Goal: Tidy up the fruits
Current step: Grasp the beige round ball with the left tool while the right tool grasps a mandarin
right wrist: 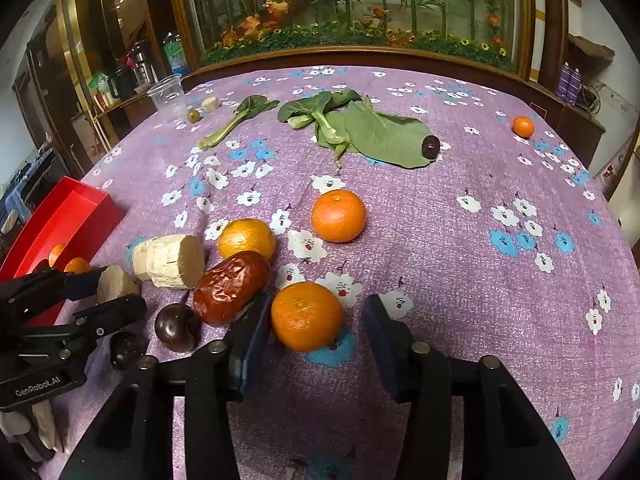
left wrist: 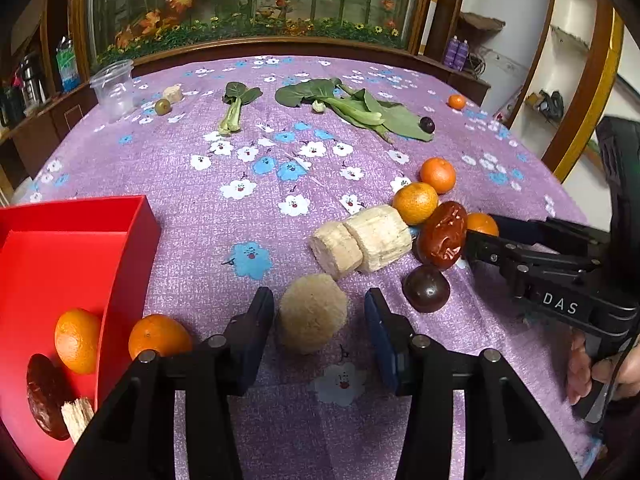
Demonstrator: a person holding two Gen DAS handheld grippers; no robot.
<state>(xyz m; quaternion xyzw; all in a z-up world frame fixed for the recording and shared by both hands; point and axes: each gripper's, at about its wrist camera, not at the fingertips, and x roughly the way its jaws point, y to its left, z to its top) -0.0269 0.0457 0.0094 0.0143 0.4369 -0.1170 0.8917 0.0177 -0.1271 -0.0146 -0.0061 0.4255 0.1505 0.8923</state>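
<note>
My left gripper (left wrist: 319,320) is open around a tan sugarcane chunk (left wrist: 313,312) lying on the purple cloth; there are gaps on both sides. A red box (left wrist: 80,236) at the left holds an orange (left wrist: 76,340), a red date (left wrist: 46,396) and a cane piece. Another orange (left wrist: 158,338) lies just outside it. My right gripper (right wrist: 314,320) is open around an orange (right wrist: 306,316), its left pad beside a red date (right wrist: 230,288). It also shows in the left wrist view (left wrist: 480,236). Dark plums (right wrist: 177,327) and cane pieces (right wrist: 170,260) lie nearby.
Two more oranges (right wrist: 338,216) sit mid-table and a small one (right wrist: 523,126) at the far right. Leafy greens (right wrist: 360,128) with a dark plum (right wrist: 431,146), a plastic cup (right wrist: 168,96), a green fruit and a cane piece lie at the back.
</note>
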